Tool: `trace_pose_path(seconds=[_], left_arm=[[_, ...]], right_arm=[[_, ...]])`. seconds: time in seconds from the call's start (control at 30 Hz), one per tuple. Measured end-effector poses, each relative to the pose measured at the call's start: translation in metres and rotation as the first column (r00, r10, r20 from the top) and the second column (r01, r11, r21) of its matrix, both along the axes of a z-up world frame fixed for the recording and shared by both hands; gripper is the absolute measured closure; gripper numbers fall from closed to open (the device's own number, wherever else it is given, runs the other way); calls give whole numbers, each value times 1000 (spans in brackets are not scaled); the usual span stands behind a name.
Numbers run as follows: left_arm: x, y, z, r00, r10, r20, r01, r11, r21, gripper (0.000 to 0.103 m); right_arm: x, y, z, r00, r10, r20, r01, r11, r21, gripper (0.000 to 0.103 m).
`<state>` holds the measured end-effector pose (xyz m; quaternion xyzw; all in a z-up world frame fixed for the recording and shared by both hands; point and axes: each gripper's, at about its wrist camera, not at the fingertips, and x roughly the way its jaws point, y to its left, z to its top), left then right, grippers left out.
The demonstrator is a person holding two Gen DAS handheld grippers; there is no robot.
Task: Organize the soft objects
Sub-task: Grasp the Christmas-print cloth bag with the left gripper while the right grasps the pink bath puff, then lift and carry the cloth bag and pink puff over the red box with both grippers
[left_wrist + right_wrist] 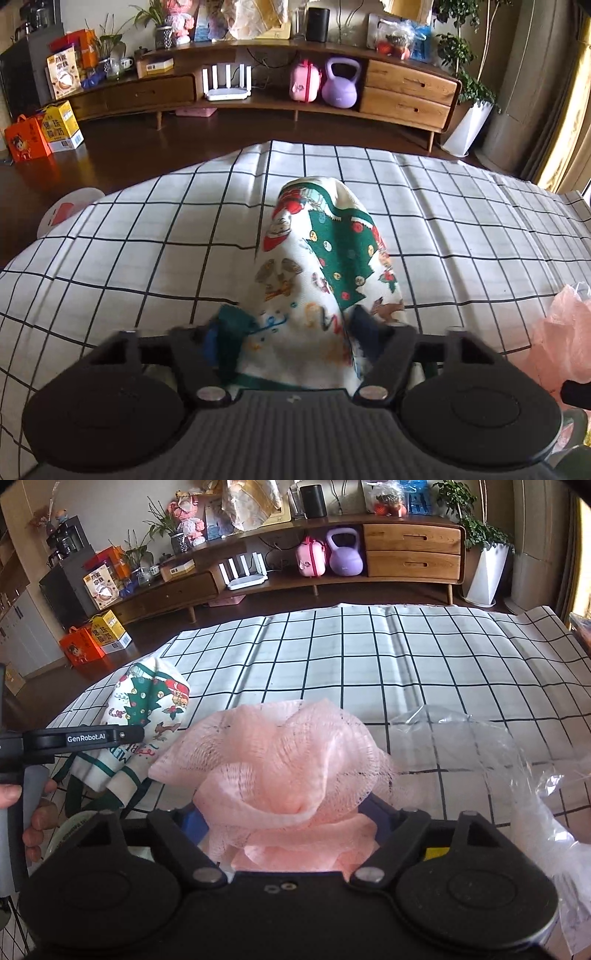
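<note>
My left gripper [295, 332] is shut on a pair of white Christmas-print socks [325, 258], which stick forward above the checked cloth [147, 236]. The socks also show in the right wrist view [151, 709], with the left gripper [85, 738] at the far left. My right gripper [291, 823] is shut on a pink mesh bath sponge [280, 757], bunched between its fingers and hiding them. The pink mesh shows at the right edge of the left wrist view [565, 332].
A crumpled clear plastic bag [480, 746] lies on the checked cloth [369, 657] to the right of the sponge. Beyond the cloth are a dark wood floor, a long wooden cabinet [406, 88], gift boxes [40, 133] and a white planter [484, 576].
</note>
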<state>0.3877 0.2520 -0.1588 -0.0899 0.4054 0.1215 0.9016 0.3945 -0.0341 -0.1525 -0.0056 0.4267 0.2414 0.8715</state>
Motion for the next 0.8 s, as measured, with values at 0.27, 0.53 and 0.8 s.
trace_pose_path(seconds=[0.27, 0.53, 0.8], left_arm=[[-7, -11, 16, 998, -33, 61, 33, 999, 3, 84], [-15, -7, 37, 993, -16, 113, 19, 1000, -17, 86], [-33, -5, 68, 989, -5, 150, 9, 1000, -26, 86]], right_arm=[[-4, -3, 7, 1000, -8, 26, 8, 1000, -17, 55], [-14, -17, 24, 996, -24, 84, 25, 1000, -15, 72], [-33, -35, 54, 991, -38, 127, 35, 999, 25, 73]])
